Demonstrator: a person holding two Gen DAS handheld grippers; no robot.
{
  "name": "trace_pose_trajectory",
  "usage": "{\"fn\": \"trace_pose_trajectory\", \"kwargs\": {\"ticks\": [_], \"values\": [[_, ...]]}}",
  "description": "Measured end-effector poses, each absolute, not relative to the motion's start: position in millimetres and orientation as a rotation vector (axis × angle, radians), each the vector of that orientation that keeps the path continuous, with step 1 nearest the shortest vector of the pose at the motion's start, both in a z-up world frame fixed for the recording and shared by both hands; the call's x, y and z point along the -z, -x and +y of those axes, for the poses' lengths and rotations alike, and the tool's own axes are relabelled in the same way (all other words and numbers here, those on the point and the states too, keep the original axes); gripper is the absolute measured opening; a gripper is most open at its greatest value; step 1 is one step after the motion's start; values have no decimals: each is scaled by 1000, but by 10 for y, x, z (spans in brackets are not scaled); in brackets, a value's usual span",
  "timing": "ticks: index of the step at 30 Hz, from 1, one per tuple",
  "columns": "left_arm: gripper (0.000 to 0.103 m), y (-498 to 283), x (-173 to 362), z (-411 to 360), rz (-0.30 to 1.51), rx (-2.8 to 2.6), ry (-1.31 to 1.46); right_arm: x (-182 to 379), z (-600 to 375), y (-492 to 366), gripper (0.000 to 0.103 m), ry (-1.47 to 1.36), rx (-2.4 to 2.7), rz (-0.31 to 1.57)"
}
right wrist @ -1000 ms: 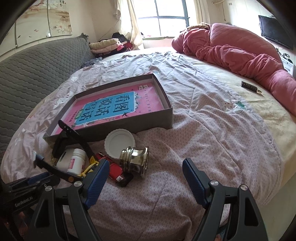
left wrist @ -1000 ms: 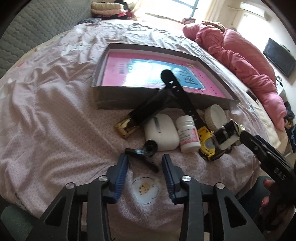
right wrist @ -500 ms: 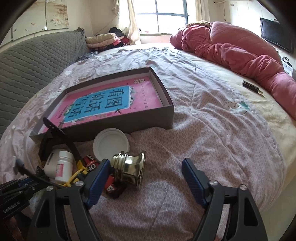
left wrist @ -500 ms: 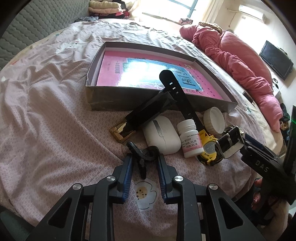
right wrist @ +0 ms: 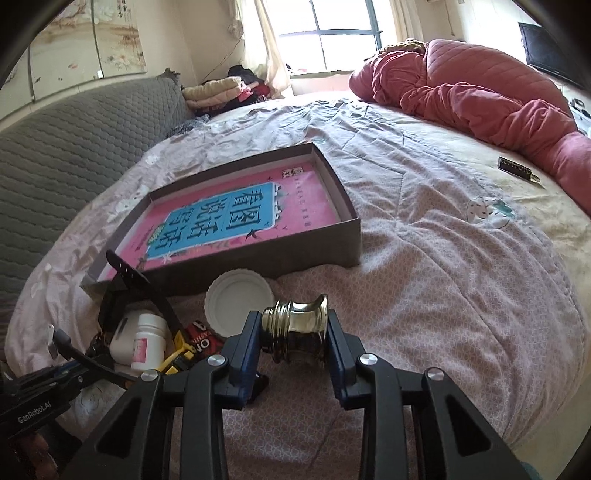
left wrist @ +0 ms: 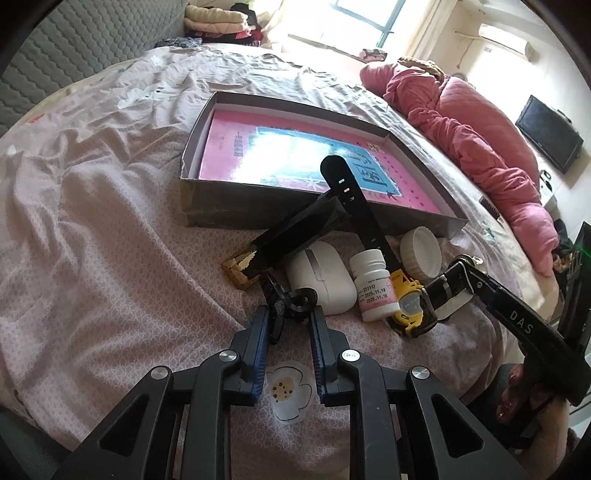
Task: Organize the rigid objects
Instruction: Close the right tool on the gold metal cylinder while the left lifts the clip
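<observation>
bright daylight from window (right wrist: pixel 332 33), glare on book (left wrist: pixel 280 155), fisheye-warped edges w/ dark corners.

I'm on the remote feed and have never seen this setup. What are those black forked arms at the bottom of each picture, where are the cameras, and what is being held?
Each picture comes from a camera on a hand-held two-finger gripper, looking along its fingers; a person holds one in each hand. On the bedspread sit a shallow box with a pink book inside, a white lid, a pill bottle, a white case and a yellow tape measure. The left gripper has closed on a small black clip. The right gripper has just been closing on a shiny metal cap.
</observation>
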State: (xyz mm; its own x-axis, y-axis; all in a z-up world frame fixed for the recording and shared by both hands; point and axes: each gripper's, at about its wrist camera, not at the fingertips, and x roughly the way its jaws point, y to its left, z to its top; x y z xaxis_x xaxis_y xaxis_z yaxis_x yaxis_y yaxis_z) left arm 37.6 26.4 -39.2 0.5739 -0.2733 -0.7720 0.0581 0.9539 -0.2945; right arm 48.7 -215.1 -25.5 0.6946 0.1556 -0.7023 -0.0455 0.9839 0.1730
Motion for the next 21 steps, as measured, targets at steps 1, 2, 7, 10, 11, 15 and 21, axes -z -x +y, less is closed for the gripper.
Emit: {"fn": "trace_pose_trajectory", "kwargs": {"ticks": [1,2,7,10,11,15,21], "values": [[21,-376,392,265,942,198,249,250,-2152,-487,33,-148,-114,794],[21,-373,389,265,939,197,249,247,-2149,-484,33,-148,-115,792],[21,-337,320,303,909,197,266,215,-2105,-478,33,-130,-125,778],[21,-310,259,331,888,196,274,161,-2094,-450,33,-124,-132,750],[21,-301,247,338,884,195,275,142,-2096,-434,33,-123,-133,738],[21,-281,186,363,864,190,282,64,-2113,-407,33,-138,-147,699],[21,-271,103,389,832,180,286,-29,-2097,-384,33,-136,-170,649]]}}
